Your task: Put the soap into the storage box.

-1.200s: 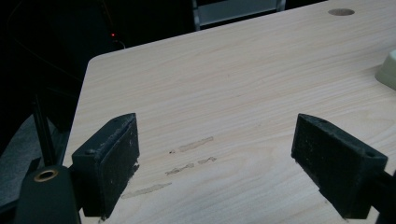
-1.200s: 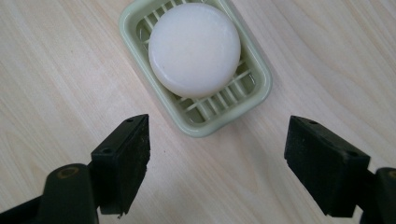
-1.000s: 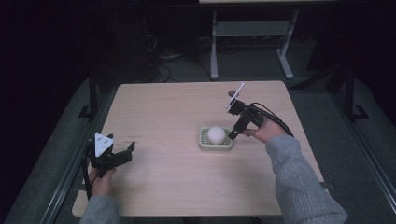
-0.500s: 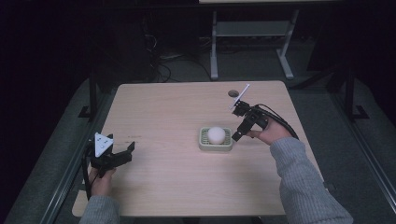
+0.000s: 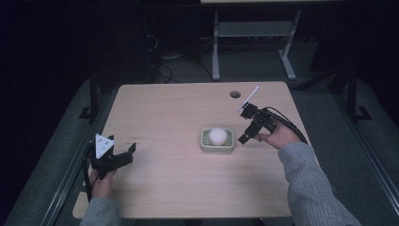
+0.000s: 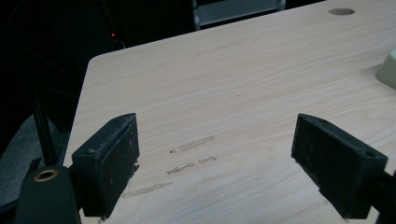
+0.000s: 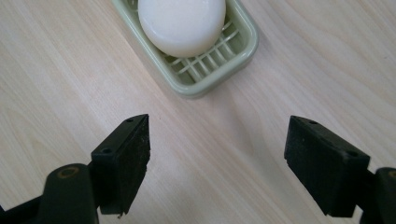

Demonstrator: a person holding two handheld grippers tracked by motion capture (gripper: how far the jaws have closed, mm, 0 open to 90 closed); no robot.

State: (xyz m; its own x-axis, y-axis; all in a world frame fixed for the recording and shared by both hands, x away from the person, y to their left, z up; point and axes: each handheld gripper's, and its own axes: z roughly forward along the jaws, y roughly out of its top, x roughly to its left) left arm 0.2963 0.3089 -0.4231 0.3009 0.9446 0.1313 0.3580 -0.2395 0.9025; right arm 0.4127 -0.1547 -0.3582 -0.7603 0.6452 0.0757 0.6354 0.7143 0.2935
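Note:
A white round soap bar lies in a pale green slatted soap dish right of the table's middle. Just to the right of the dish my right gripper is open, its jaws wide apart over bare wood, the dish a short way ahead of them. My left gripper hovers open near the table's front left edge with nothing between its jaws. A corner of the dish shows at the right edge of the left gripper view.
The light wooden table has a round cable hole near its far right edge. Faint scuff marks lie on the wood between the left jaws. A white table frame stands on the dark floor beyond.
My right gripper has drawn back to the right, away from the soap dish, with its jaws open. The left gripper has stayed where it was.

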